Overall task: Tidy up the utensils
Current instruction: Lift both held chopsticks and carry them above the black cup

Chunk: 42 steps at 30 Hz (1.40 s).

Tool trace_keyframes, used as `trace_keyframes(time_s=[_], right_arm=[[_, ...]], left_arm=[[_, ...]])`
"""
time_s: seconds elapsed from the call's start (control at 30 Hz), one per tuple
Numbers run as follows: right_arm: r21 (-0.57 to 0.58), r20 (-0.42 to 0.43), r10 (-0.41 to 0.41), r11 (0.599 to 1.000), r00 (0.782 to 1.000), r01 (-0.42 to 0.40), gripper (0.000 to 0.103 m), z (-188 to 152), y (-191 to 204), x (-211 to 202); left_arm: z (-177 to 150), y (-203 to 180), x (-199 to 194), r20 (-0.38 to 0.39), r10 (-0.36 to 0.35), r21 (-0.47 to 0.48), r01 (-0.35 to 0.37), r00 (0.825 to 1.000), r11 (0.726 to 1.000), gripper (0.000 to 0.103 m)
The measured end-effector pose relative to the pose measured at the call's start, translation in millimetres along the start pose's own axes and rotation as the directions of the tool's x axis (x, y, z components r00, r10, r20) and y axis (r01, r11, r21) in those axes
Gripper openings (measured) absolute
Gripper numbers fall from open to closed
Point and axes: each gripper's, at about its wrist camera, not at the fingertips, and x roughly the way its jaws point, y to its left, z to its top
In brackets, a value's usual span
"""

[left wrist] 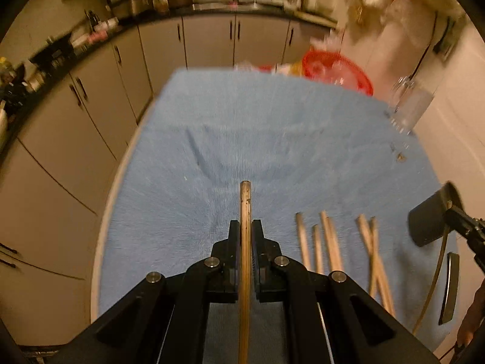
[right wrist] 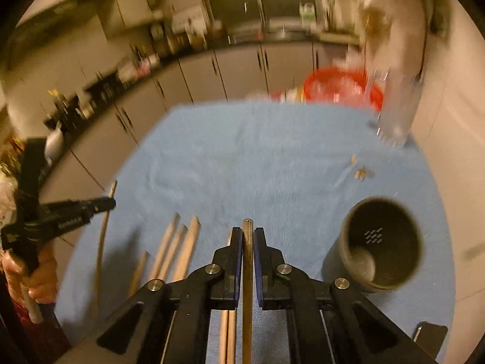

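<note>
Left gripper [left wrist: 245, 227] pinched on a single wooden chopstick [left wrist: 245, 242], jaws pressed against its sides, blunt end poking forward past the fingertips, shaft running back between the arms and out of the bottom of the left wrist view. Right gripper [right wrist: 248, 235] likewise clamped on a darker chopstick [right wrist: 247, 261], tip just ahead of the blue-edged pads, shaft running straight back under the camera. Both held above a table spread with a light blue towel [left wrist: 242, 127]. On that towel, between the two grippers, a loose group of pale wooden chopsticks [left wrist: 330, 245], roughly parallel, two of them crossed on the right in the left wrist view. Near the right gripper, just to its right, a dark round utensil holder [right wrist: 379, 248], upright, mouth open, small drain slots visible in its bottom; cannot tell what the pale round patch inside is. In the right wrist view, the left gripper seen from the side at far left, a hand [right wrist: 36, 276] wrapped around its grip; white lettering on its arm too blurred to read. Beyond the far edge of the table, a red basket [right wrist: 342, 88]; near the far right edge, a clear glass vessel [left wrist: 409, 106], blurred. Grey kitchen cabinets [left wrist: 209, 39] behind.
</note>
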Motion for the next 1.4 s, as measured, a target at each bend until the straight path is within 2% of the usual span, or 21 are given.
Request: trace_keyframes(time_s=[0.07, 0.2, 0.37, 0.63, 1.0, 1.4], right_arm=[[0.014, 0.085, 0.010, 1.000, 0.996, -0.011, 0.007, -1.7, -2.0, -24.7], [0.040, 0.183, 0.033, 0.998, 0.982, -0.041, 0.007, -12.1, -8.5, -60.0], [0.041, 0.247, 0.037, 0.998, 0.968, -0.048, 0.007, -21.1, -6.7, -93.2], [0.074, 0.292, 0.054, 0.994, 0.955, -0.079, 0.007, -30.0, -17.9, -117.2], [0.105, 0.330, 0.053, 0.990, 0.943, -0.092, 0.007, -28.3, -33.4, -127.7], [0.163, 0.404, 0.051, 0.978, 0.913, -0.127, 0.007, -11.4, -64.9, -159.7]], left_arm=[[-4.4, -3.7, -21.8, 0.047, -0.005, 0.009, 0.004, 0.999, 1.000, 0.007], [-14.7, -11.7, -60.9, 0.132, -0.010, 0.018, 0.008, 0.991, 1.000, 0.007], [-20.0, -15.4, -92.5, 0.190, -0.011, 0.018, 0.008, 0.982, 1.000, 0.007], [-22.2, -23.9, -110.7, 0.211, -0.006, 0.018, 0.002, 0.977, 1.000, 0.007], [-8.9, -36.8, -122.1, 0.235, -0.018, 0.027, 0.011, 0.972, 1.000, 0.007], [18.7, -84.3, -136.1, 0.244, -0.109, 0.087, 0.090, 0.964, 0.992, 0.007]])
